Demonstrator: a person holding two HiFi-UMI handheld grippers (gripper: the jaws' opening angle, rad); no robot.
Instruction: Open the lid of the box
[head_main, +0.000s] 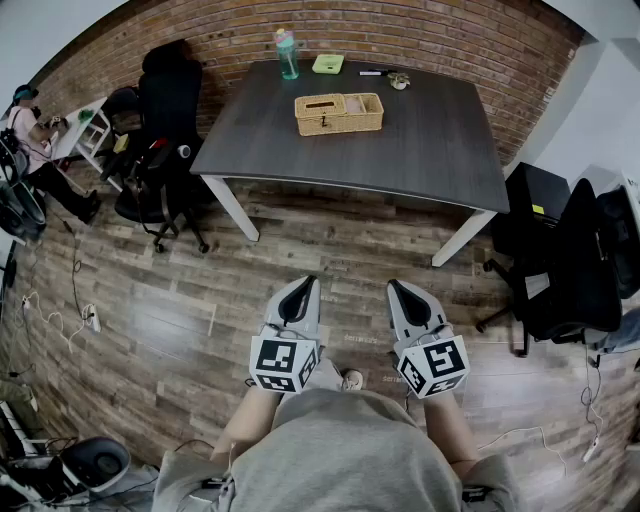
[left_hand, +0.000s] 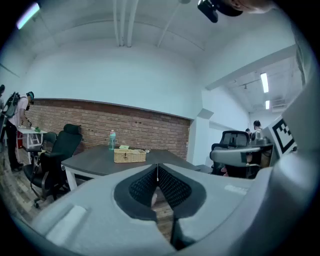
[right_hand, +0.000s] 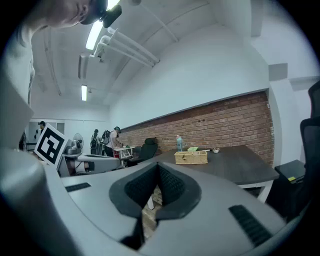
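- On the far half of the table (head_main: 430, 150), a little left of its middle, sits the box (head_main: 338, 113). Its lid lies flat on top and its long side runs left to right.
- Bare tabletop surrounds it, with a broad strip on its near side up to the near edge and a wide stretch to its right.
- Past it, along the far edge, stand a bottle (head_main: 287, 53), a green tub (head_main: 327, 63) and some small bits (head_main: 398, 80), all apart from the box.
- The table's far edge meets a brick wall (head_main: 450, 35).
- A black chair (head_main: 165, 120) crowds the left end, and a second chair (head_main: 580, 260) stands off the near right corner.
- A bystander (head_main: 30, 125) is at the far left, well apart from the table.
- Open wood floor (head_main: 330, 240) lies between the near edge and the grippers.
- The left gripper (head_main: 303, 284) has its jaws pressed together with nothing between them. It is well short of the table and touches nothing.
- The right gripper (head_main: 400, 287) is likewise closed and empty, hanging over the floor.
- Both are held side by side in front of the torso (head_main: 340, 450). They point at the table, close to level with the noses dipped slightly, and the marker cubes are nearest the body.
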